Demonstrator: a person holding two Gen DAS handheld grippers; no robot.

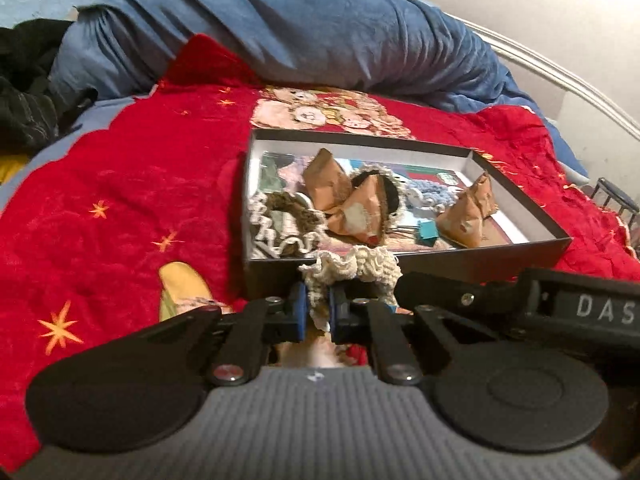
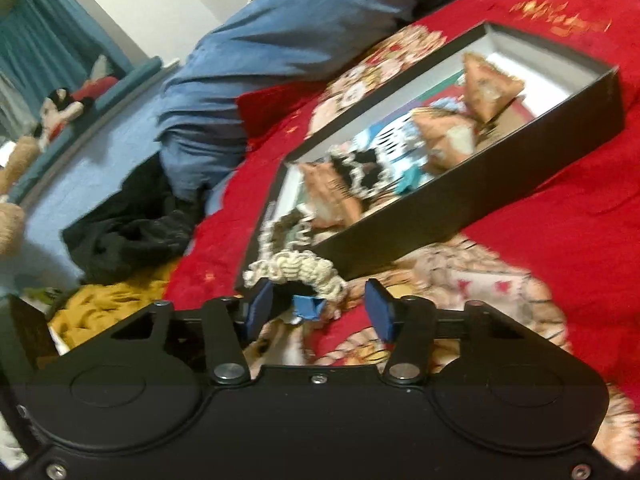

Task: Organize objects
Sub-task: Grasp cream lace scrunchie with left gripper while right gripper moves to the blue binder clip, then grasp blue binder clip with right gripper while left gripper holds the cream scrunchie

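Ribbed grey housing low in the left wrist view, left gripper [image 1: 318, 312] clamped with blue pads on a cream crocheted scrunchie [image 1: 352, 270] against the near wall of a shallow black cardboard box [image 1: 480, 258]; "DAS" in white at right. Blurred in the right wrist view: right gripper [image 2: 320, 312] part open, nothing pinched, same scrunchie just above centre, crumpled brown paper packets [image 2: 490, 88] in the box at upper right, red quilt [image 2: 560, 208] beneath.
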